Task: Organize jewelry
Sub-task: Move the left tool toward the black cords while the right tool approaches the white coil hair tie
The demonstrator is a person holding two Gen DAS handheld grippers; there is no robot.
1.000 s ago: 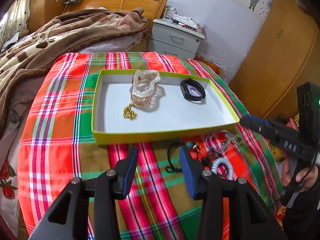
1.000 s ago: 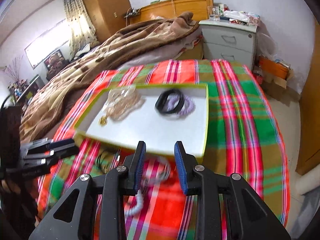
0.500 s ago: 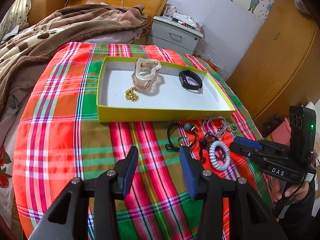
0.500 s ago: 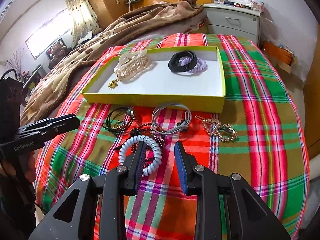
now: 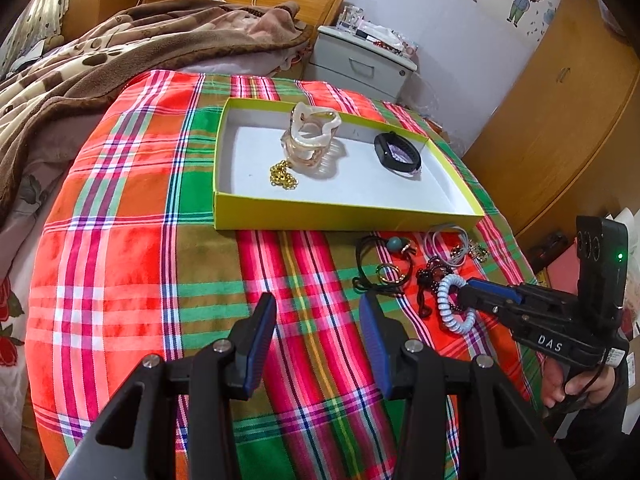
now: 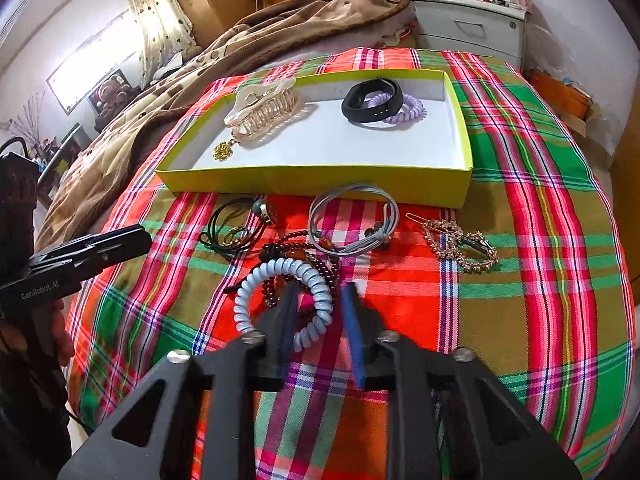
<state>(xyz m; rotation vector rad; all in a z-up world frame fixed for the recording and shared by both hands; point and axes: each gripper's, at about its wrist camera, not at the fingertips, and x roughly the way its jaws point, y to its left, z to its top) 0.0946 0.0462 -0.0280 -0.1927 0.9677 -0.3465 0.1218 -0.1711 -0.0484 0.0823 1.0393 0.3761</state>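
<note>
Where blanket ends, plaid cloth, yellow tray, nightstand beyond.

A shallow yellow-green tray with a white floor lies on the plaid cloth. In it are a cream hair claw on its side, a gold chain just beside it, and a black band resting on a lilac coil tie. In front lie a pale blue coil tie, dark beads, a grey cord, black cords and a gold hair clip
</note>
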